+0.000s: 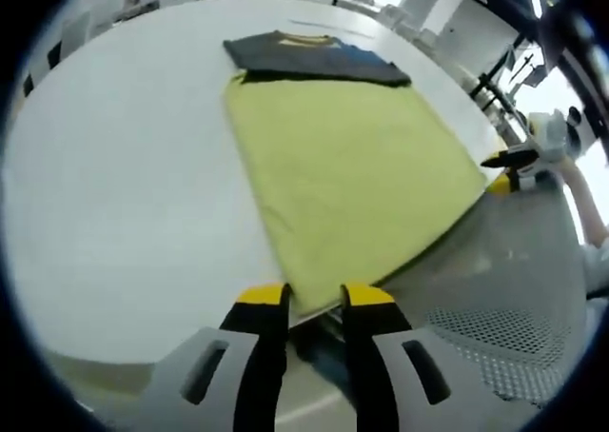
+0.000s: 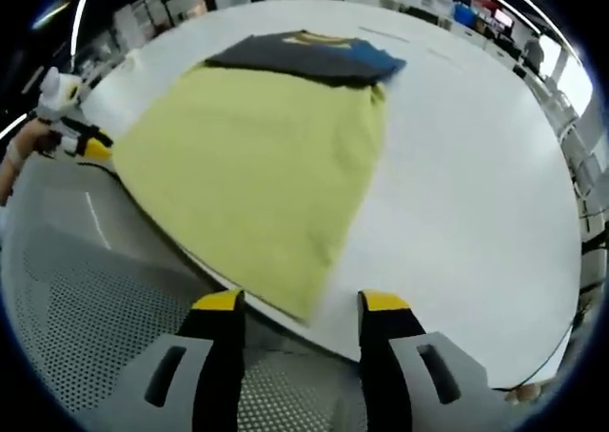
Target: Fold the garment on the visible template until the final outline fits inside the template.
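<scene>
Yellow-green cloth template [image 1: 352,180] lies flat on the white table [image 1: 124,194], its near corner reaching the table edge right by my left tool [image 1: 315,304]. One dark folded garment [image 1: 319,59] sits at the template's far end, overlapping that far edge and spilling partly off it onto the table. Lots of bare table to the left of the template in the left gripper view; in the right gripper view the bare table [image 2: 466,175] is on the right side instead. Grey perforated chair surface [image 2: 86,299] sits below the table edge near me.

Left tool: jaws parted a little, holding nothing, tips just over the template's near corner. Right tool [image 2: 303,308]: jaws wider apart, holding nothing, at the table edge by the template [image 2: 257,166] corner.

Each view catches the other tool at the side. Right gripper view shows the garment [image 2: 309,56] has a blue part at one end. Count: one template, one garment, two tools.
</scene>
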